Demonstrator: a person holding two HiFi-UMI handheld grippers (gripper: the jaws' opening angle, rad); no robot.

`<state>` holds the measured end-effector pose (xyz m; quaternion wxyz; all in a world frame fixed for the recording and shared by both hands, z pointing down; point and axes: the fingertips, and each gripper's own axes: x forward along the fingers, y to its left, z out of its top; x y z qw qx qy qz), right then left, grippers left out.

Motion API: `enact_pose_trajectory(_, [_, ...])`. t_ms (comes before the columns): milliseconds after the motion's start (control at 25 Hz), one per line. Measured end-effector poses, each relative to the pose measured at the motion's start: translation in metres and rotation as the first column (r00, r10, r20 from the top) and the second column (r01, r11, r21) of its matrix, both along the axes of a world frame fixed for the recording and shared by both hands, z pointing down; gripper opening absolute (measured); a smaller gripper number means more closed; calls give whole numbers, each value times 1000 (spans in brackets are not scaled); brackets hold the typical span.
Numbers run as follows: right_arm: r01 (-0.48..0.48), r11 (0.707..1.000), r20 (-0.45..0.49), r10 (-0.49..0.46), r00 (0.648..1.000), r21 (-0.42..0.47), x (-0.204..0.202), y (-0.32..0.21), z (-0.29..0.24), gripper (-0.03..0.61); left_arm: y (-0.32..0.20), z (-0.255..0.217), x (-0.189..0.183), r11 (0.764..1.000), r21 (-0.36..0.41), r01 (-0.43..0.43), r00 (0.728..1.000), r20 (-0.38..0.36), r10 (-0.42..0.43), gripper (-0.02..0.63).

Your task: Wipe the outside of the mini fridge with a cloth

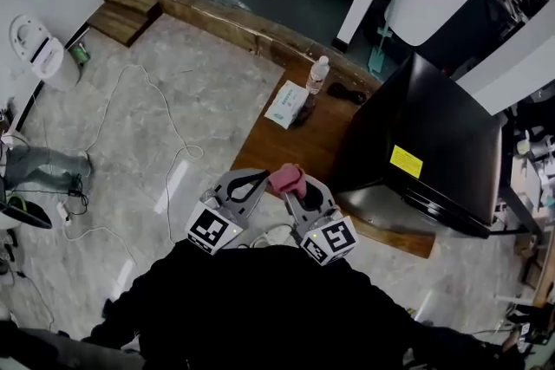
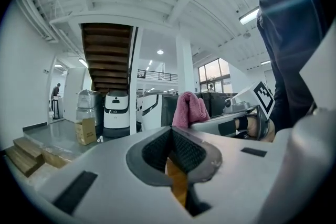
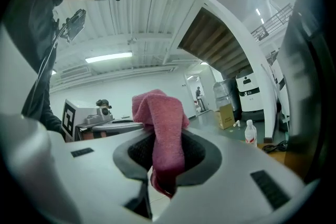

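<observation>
Bright, even indoor light from ceiling strip lamps [image 3: 107, 57], fisheye bending with dark corners, faces mosaicked

I can read no words or numbers. The yellow sticker [image 1: 405, 161] on the mini fridge [image 1: 434, 134] and the blue print on the white packet [image 1: 287, 104] on the tabletop [image 1: 299, 150] are too small.

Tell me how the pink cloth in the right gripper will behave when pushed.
Probably floppy: the pink cloth folds over itself above the right gripper, which is shut on it. Likely light, since a small pinch holds it. Its fuzzy surface should drag, not slip.
</observation>
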<state>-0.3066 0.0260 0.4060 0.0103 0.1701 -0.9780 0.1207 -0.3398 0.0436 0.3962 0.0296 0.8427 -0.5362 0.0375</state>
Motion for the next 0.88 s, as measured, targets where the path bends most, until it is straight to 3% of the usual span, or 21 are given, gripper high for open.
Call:
enact_pose_trajectory(240, [-47,999,14,47,999,8,3,-51,5,79,-56,-1,5,999,-13,-32,999,17,33,6])
enact_pose_trajectory(560, [-194,980,62,196,979,-43,-1,-110,5,79,-123,4,1,993,-18,-113,994,9,113,6])
enact_pose_trajectory(720, [-317,947,63,319,946,-48,-4,-152,11,80,-171,15,-5,976,-16,-217,976,-2,217,6])
enact_pose_trajectory(880, [-468,881,45,472,881,-76,-5,-198,9,80,-220,10,-13,936,-1,-353,936,-7,353,6])
